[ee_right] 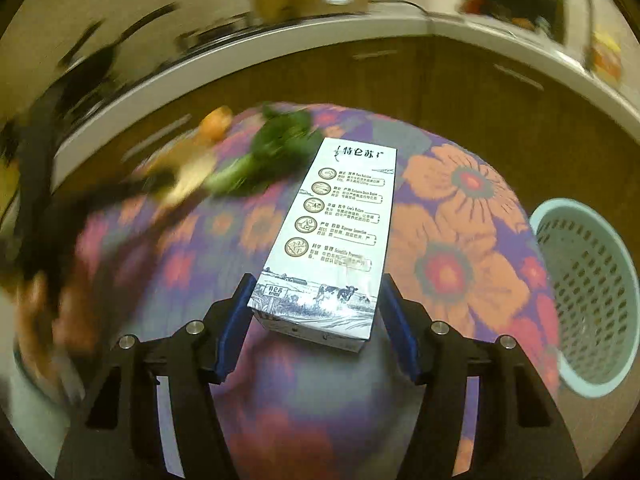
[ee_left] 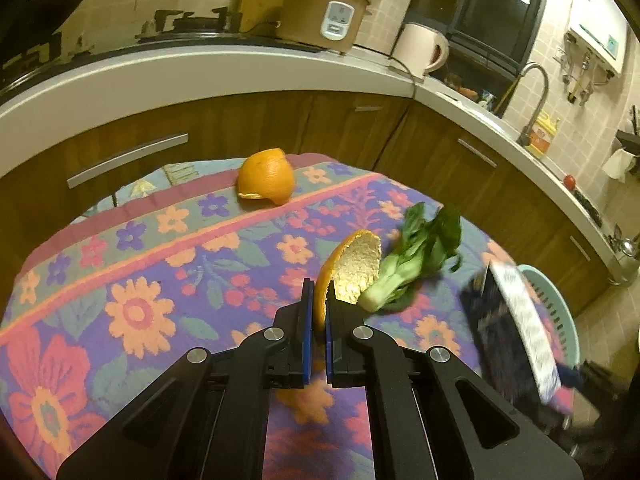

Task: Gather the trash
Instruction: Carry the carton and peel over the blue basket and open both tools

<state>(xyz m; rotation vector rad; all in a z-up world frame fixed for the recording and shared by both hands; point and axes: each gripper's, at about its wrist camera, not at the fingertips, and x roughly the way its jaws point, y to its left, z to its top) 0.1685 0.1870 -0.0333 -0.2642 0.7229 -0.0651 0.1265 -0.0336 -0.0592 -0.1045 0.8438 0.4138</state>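
Note:
My left gripper is shut on a curved piece of orange peel and holds it above the flowered tablecloth. A second orange peel dome sits at the table's far edge. A bok choy piece lies just right of the held peel. My right gripper is shut on a white milk carton, lifted over the table; the carton also shows in the left wrist view. A pale green perforated basket stands to the right of the table.
Wooden cabinets and a white counter curve behind the table. A rice cooker, kettle and faucet stand on the counter. The right wrist view is motion-blurred on its left side.

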